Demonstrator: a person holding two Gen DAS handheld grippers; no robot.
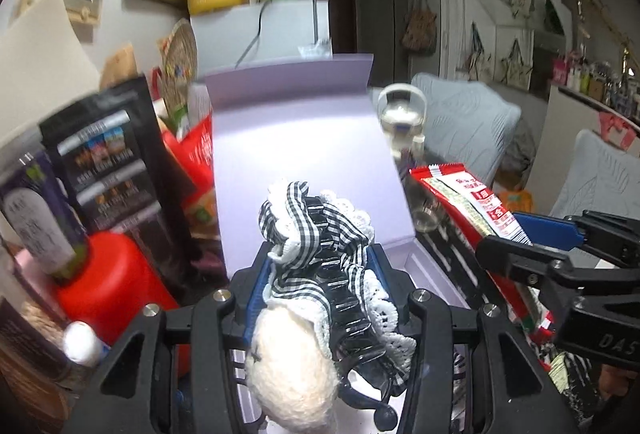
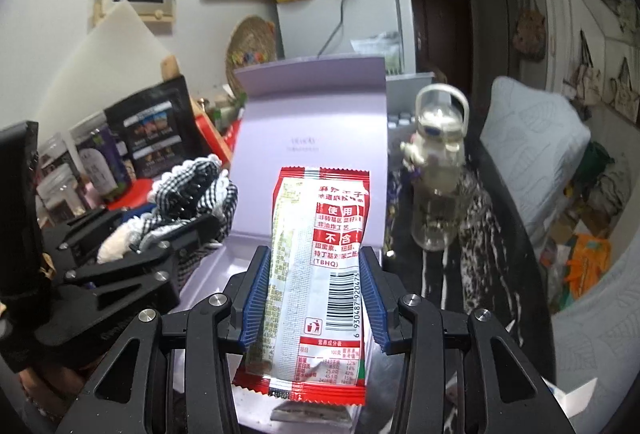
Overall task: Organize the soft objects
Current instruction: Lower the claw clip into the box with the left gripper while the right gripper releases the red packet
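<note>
At the far left, a glossy red bottle (image 1: 114, 286) and a black snack pouch (image 1: 102, 150) are seen blurred in the left wrist view. The left hand-held gripper (image 1: 316, 286) is clamped on a black claw hair clip (image 1: 340, 298) trimmed with gingham ribbon, white lace and a fuzzy cream pom-pom, held above the open lavender box (image 1: 304, 138), whose smooth lid stands upright. The right hand-held gripper (image 2: 314, 294) is clamped on a crinkly red-and-white snack packet (image 2: 316, 274); its barcode is readable only in the right wrist view. Further right, a clear plastic water bottle (image 2: 438, 170) with a loop handle is stood on the dark speckled counter (image 2: 476, 230).
</note>
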